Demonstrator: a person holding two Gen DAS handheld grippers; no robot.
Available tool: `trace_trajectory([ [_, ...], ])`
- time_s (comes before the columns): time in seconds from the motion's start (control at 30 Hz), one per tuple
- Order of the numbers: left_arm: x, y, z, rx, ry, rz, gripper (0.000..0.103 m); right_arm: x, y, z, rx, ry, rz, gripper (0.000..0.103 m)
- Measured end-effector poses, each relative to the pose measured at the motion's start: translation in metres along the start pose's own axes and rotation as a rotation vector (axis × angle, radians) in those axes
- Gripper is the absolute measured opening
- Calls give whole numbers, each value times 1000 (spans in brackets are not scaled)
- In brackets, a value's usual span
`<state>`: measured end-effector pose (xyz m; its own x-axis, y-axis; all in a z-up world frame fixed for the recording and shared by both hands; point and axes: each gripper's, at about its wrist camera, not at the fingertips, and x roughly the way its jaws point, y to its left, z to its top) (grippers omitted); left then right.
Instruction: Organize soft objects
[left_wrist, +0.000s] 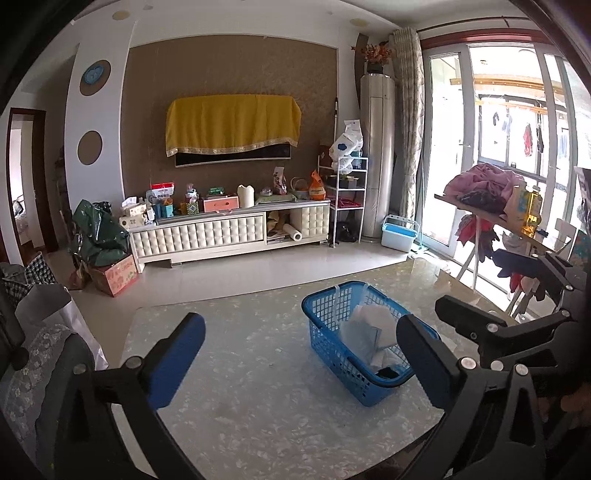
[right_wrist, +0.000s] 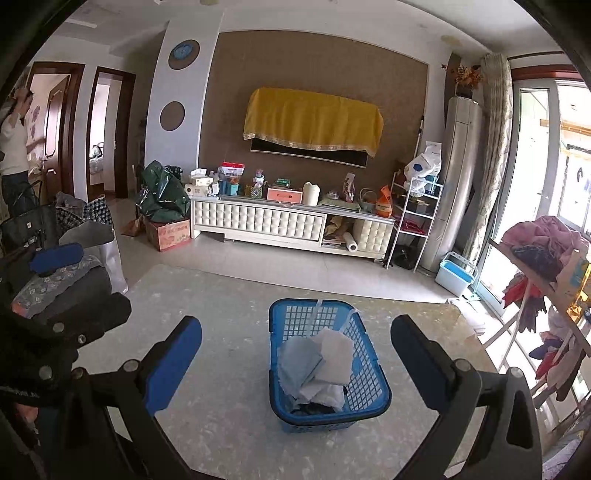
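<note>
- Evidently we hold both tools back from the work: the left gripper has its blue-padded fingers spread wide with nothing between them, and the right gripper is spread wide and empty too.
- Our blue basket stands on the marble-patterned table, toward its far edge and nearer the right side, with bare top all around it; we judge it was set there so either hand can reach in.
- Folded cloths lie piled inside the basket (pale blue and white ones on top, something dark beneath near the front wall), and they look loosely stacked, overlapping at angles.
- From the left wrist view the basket sits just behind the right finger, and the other tool shows at the right edge, so we seem to flank it from both sides.
- We take the sorting as not yet begun or just finished; we cannot tell which from this alone.
- Thin cloths may slip or unfold if pinched by one layer.
</note>
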<state>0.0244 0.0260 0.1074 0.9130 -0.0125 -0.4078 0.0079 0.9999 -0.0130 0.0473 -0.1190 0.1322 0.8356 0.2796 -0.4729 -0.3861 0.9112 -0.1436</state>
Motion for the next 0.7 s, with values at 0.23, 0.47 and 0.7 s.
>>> trace_trajectory([
  [0.23,-5,-7,0,15,-12,-15,103,-5,2,-3,10,-7,-6,103],
  [0.47,-7,-11,2,21,-16,-18,103,-9,0,-8,21,-11,-18,103],
  [0.7,-10,-13,2,24,-15,-27,103,-11,0,-9,29,-6,-13,103],
])
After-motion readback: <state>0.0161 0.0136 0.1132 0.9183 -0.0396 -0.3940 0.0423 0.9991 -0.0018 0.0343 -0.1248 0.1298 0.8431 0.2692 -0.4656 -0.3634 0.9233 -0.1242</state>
